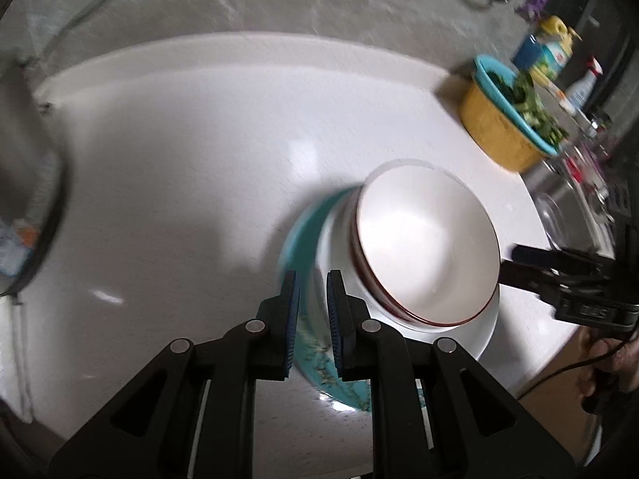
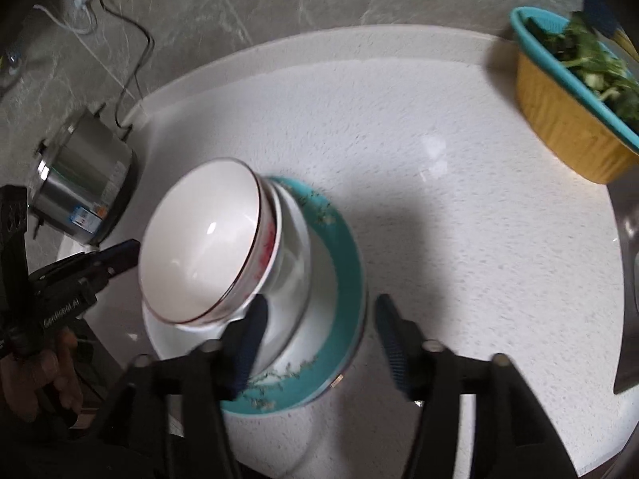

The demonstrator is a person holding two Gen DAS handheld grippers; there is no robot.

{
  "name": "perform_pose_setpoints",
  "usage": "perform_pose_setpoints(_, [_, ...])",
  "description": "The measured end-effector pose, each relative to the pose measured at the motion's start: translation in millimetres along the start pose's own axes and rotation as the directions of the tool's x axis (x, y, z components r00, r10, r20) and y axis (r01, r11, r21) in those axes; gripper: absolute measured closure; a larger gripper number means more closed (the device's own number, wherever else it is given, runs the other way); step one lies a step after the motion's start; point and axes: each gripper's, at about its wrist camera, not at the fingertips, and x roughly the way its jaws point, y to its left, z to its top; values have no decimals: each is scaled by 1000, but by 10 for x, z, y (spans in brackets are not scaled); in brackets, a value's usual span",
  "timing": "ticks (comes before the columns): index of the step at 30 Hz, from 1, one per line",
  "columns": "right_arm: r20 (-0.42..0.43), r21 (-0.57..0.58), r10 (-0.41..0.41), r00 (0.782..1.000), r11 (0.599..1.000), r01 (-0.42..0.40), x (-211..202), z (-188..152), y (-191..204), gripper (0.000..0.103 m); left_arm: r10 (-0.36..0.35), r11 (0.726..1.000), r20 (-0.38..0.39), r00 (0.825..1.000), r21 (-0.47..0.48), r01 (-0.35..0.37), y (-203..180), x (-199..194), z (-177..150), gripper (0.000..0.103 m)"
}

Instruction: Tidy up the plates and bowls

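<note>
A stack stands on the white counter [image 1: 179, 159]: a teal floral plate [image 1: 305, 239] at the bottom, a white dish [image 1: 471, 339] on it, and nested white bowls with red rims [image 1: 427, 239] on top. My left gripper [image 1: 313, 319] is shut on the teal plate's rim. In the right wrist view the same stack shows: teal plate [image 2: 343, 263], white dish [image 2: 295, 247], top bowl [image 2: 199, 239]. My right gripper [image 2: 319, 343] is open, its jaws astride the plates' near rim. The right gripper also shows at the right of the left view [image 1: 515, 259].
A yellow basin with a teal colander of greens [image 1: 503, 119] stands at the counter's back right, also in the right view [image 2: 567, 111]. Bottles [image 1: 547, 52] stand behind it. A steel pot [image 2: 84, 187] sits at the left. Cables hang on the grey wall [image 2: 131, 40].
</note>
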Motion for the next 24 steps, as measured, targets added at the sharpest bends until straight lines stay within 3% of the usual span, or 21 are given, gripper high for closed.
perform_pose_setpoints(2, [36, -4, 4, 999, 1000, -4, -149, -11, -60, 23, 73, 997, 48, 996, -16, -73, -19, -159, -16, 88])
perform_pose_setpoints(4, [75, -17, 11, 997, 1000, -10, -275, -6, -91, 18, 150, 989, 114, 982, -32, -147, -74, -344, -60, 78])
perform_pose_setpoints(5, [103, -30, 22, 994, 999, -19, -355, -15, -101, 16, 183, 983, 140, 973, -48, -178, -106, -433, -85, 61])
perform_pose_setpoints(6, [131, -48, 41, 990, 998, -35, -443, -23, -108, 14, 238, 970, 169, 956, -84, -227, -151, -550, -127, 33])
perform_pose_setpoints(7, [156, -69, 59, 986, 996, -49, -519, -38, -111, 7, 280, 958, 198, 939, -117, -261, -193, -659, -184, 25])
perform_pose_setpoints(8, [177, -89, 75, 981, 994, -60, -580, -60, -109, 0, 303, 951, 239, 922, -143, -275, -243, -780, -232, 24])
perform_pose_setpoints(10, [214, -136, 119, 970, 987, -91, -728, -125, -106, 0, 307, 949, 305, 902, -170, -266, -410, -1027, -346, 23])
perform_pose_setpoints(14, [202, -186, 160, 966, 975, -123, -909, -239, -76, 0, 388, 919, 333, 859, -211, -334, -836, -1372, -577, 17])
perform_pose_setpoints(16, [231, -215, 185, 955, 967, -135, -1083, -313, -48, 0, 385, 921, 346, 855, -203, -332, -994, -1497, -659, 11])
perform_pose_setpoints(20, [318, -254, 190, 929, 961, -110, -1439, -396, 44, 0, 331, 931, 312, 890, -259, -256, -1245, -1733, -779, 7])
perform_pose_setpoints(24, [410, -270, 128, 903, 963, -14, -1759, -463, 214, 0, 346, 913, 299, 889, -326, -246, -1449, -1985, -840, 7])
